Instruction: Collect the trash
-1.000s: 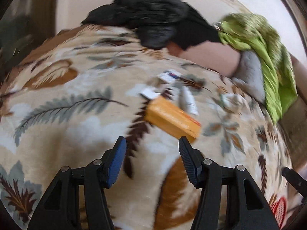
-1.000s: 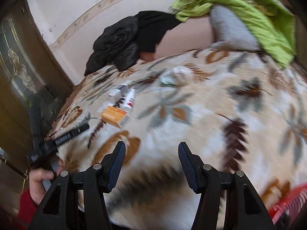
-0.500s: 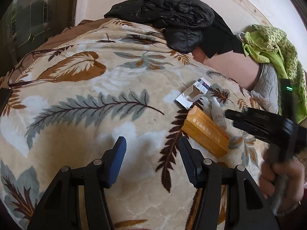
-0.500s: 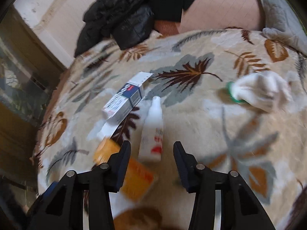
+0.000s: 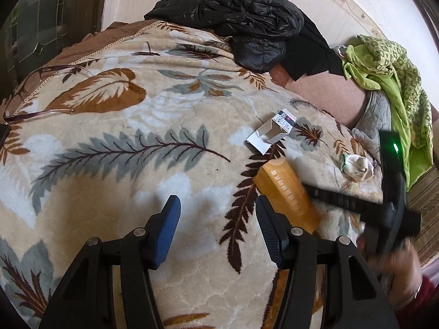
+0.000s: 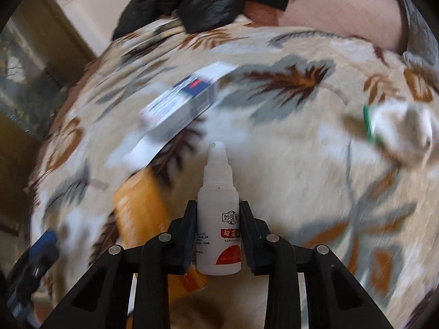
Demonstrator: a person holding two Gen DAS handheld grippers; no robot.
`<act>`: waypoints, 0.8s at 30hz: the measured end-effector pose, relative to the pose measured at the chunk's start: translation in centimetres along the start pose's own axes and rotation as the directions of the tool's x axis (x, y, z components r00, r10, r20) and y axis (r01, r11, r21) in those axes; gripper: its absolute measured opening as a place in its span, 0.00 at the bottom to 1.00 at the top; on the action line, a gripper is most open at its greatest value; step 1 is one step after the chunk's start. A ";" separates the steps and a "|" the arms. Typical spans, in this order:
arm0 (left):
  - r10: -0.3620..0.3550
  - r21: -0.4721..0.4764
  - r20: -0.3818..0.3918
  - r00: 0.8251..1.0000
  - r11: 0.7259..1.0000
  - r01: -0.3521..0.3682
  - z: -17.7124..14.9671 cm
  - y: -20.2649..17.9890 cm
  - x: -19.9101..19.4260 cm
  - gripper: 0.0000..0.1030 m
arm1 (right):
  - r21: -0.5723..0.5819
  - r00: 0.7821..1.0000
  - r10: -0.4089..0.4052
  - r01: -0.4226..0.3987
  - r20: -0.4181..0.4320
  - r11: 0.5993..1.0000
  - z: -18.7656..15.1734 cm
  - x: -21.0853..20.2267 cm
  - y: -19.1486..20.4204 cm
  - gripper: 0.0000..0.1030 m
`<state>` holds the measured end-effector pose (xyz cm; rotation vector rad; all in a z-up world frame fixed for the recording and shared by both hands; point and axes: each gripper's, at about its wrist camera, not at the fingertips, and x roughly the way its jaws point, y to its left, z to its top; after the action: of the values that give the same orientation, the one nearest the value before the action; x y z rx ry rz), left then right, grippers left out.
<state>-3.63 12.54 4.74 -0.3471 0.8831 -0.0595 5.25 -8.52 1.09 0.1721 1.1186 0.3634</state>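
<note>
A white dropper bottle (image 6: 217,192) with a red label lies on the leaf-patterned blanket (image 5: 123,142) between the pads of my right gripper (image 6: 218,213). Its jaws are closing, and both pads touch the bottle's sides. To the bottle's left lie an orange box (image 6: 140,203) and, farther back, an opened white-and-blue carton (image 6: 181,101). A crumpled white wad (image 6: 403,131) with a green edge sits at the right. My left gripper (image 5: 218,213) stands open over bare blanket, with the orange box (image 5: 285,194) just right of its right finger.
At the head of the bed lie a black jacket (image 5: 241,19), a green cloth (image 5: 389,76) and a grey pillow (image 5: 376,112). Thin-framed glasses (image 5: 41,109) rest near the blanket's left edge. A person's hand (image 5: 403,277) in a red sleeve holds the right tool.
The right gripper swept in low over the blanket to the white bottle and narrowed its jaws around it. The left gripper shifted at first, then held still and open.
</note>
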 end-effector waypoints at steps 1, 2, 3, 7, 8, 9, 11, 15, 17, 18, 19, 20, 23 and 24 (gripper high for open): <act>0.001 0.001 0.001 1.000 1.000 -0.001 0.0 0.0 -0.1 0.54 | 0.017 1.000 0.023 -0.023 0.001 1.000 -0.9 -0.2 0.3 0.31; -0.001 0.000 0.002 1.000 1.000 0.001 -0.1 0.0 -0.2 0.55 | 0.035 0.998 0.060 -0.060 -0.003 0.998 -1.9 -0.5 0.8 0.31; -0.011 -0.006 0.003 1.000 1.000 0.011 -0.1 0.1 -0.3 0.56 | 0.045 0.996 0.087 -0.087 -0.004 0.995 -2.8 -0.7 1.2 0.31; -0.076 0.004 -0.004 0.997 0.997 0.076 -0.3 -0.4 -0.7 0.63 | 0.111 0.988 0.154 -0.156 0.030 0.982 -5.4 -2.3 1.1 0.31; -0.097 0.025 -0.008 0.995 0.995 0.097 -0.5 -0.9 -0.7 0.66 | 0.129 0.990 0.135 -0.141 0.051 0.982 -5.8 -3.0 0.8 0.31; -0.105 0.049 -0.013 0.994 0.993 0.105 -0.6 -1.4 -0.7 0.69 | 0.133 0.992 0.103 -0.113 0.076 0.985 -6.1 -3.8 0.5 0.31; -0.110 0.126 -0.027 0.994 0.986 0.112 -1.1 -3.0 -0.4 0.70 | 0.148 0.991 0.037 -0.057 0.131 0.987 -6.9 -5.5 -0.3 0.31; -0.049 0.256 -0.041 0.998 0.965 0.058 -2.1 -5.9 1.0 0.70 | 0.190 0.984 -0.009 -0.026 0.179 0.981 -8.4 -7.2 -1.2 0.31; -0.012 0.271 -0.045 0.999 0.962 0.024 -2.1 -6.5 1.9 0.70 | 0.194 0.984 -0.015 -0.020 0.177 0.981 -9.0 -7.3 -1.4 0.31; 0.006 0.264 -0.052 0.999 0.965 0.007 -2.1 -6.6 2.6 0.70 | 0.188 0.984 -0.018 -0.015 0.175 0.982 -8.9 -7.2 -1.4 0.31; 0.021 0.255 -0.062 0.998 0.967 -0.005 -2.0 -6.6 3.2 0.70 | 0.178 0.984 -0.024 -0.008 0.174 0.984 -9.0 -7.3 -1.4 0.31; 0.031 0.238 -0.076 0.997 0.971 -0.012 -1.8 -6.6 3.9 0.70 | 0.170 0.984 -0.031 0.001 0.176 0.985 -9.0 -7.3 -1.4 0.31; 0.051 0.218 -0.099 0.994 0.975 -0.028 -1.7 -6.5 5.4 0.58 | 0.165 0.983 -0.033 0.003 0.182 0.986 -9.2 -7.5 -2.0 0.31; 0.063 0.222 -0.107 0.992 0.974 -0.038 -1.7 -6.6 5.8 0.51 | 0.166 0.982 -0.033 0.002 0.185 0.986 -9.1 -7.5 -2.2 0.31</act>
<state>-0.67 4.75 1.53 -0.1153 0.9873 -0.1297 -5.41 -13.74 2.76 0.3358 0.9626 0.2334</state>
